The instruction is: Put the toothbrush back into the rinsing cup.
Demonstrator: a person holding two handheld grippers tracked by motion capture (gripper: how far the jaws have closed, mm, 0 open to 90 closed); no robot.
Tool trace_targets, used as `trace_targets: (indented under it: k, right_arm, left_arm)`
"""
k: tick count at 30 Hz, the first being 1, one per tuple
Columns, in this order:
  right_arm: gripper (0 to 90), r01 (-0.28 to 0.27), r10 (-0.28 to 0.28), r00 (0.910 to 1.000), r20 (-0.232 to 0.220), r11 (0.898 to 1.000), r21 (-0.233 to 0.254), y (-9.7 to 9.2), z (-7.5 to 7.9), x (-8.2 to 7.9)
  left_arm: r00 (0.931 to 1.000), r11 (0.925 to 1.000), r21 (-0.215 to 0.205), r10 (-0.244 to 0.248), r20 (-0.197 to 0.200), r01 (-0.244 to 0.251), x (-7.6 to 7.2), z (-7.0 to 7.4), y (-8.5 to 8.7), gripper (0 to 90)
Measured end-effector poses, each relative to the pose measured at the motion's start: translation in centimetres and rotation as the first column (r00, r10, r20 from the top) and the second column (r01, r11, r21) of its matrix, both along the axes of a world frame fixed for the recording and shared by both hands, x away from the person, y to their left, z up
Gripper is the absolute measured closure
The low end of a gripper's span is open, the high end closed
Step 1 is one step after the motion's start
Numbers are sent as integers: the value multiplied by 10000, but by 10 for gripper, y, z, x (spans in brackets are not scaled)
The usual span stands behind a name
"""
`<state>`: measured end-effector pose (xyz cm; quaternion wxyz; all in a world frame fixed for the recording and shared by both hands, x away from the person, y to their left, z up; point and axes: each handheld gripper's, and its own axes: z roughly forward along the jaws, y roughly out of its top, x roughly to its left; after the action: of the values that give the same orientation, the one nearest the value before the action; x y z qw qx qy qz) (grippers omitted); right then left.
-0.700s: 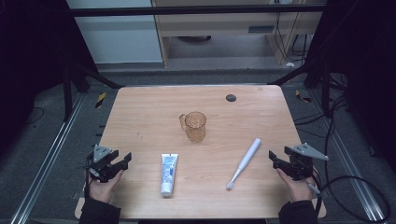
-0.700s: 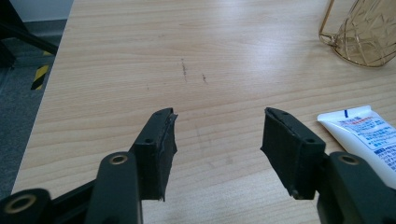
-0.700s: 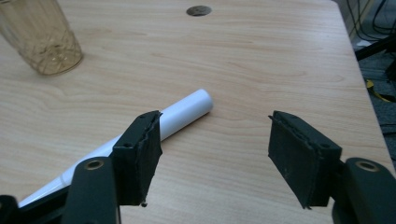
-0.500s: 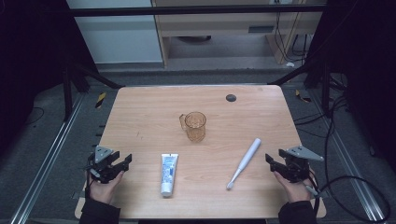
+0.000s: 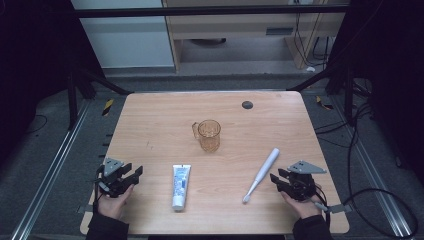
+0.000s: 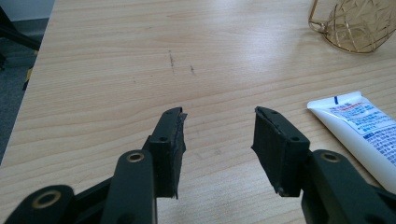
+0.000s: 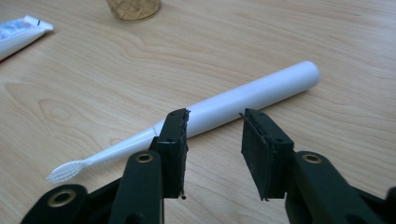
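Two grippers sat at the near edge of the wooden table (image 5: 150, 115). The right gripper (image 5: 280, 180), its jaws apart and empty, pointed at one smooth white toothbrush (image 5: 261, 174) just beside it. The left gripper (image 5: 131, 176) gaped empty too. One flat white tube (image 5: 180, 186) lay left of the toothbrush; one faceted amber cup (image 5: 209, 135) stood beyond.

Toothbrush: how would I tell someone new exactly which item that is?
Start at the wooden table and find the amber glass mug near its middle. Nearer the person and right of the mug, just ahead of the open right gripper, lies the toothbrush. It is long, thin and plain white with bristles at its near end, unlike the flat printed toothpaste tube.
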<state>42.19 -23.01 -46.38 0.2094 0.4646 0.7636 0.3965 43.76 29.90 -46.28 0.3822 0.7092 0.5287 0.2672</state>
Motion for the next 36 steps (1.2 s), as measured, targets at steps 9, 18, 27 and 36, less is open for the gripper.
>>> trace_targets:
  k: [9,18,27,36]
  right_arm:
    - [775,-776,765,9960,-461,9967,-237,19,-10,-1]
    - [844,-1116,1087,9914,-728,9931,-368,31,-17,1]
    - [900,-1382,1331,9853,-1076,9895,-420,39,-22,2]
    - [900,-1639,1576,9803,-1194,9854,-452,47,-26,4]
  left_arm:
    - [9997,9998,155,-147,-192,150,0,-1,-4,555]
    - [9994,9995,234,-196,-277,202,0,-1,-6,564]
    - [9993,9994,264,-219,-308,227,1,-1,-7,563]
    - [9990,9991,313,-272,-359,283,1,-2,-8,553]
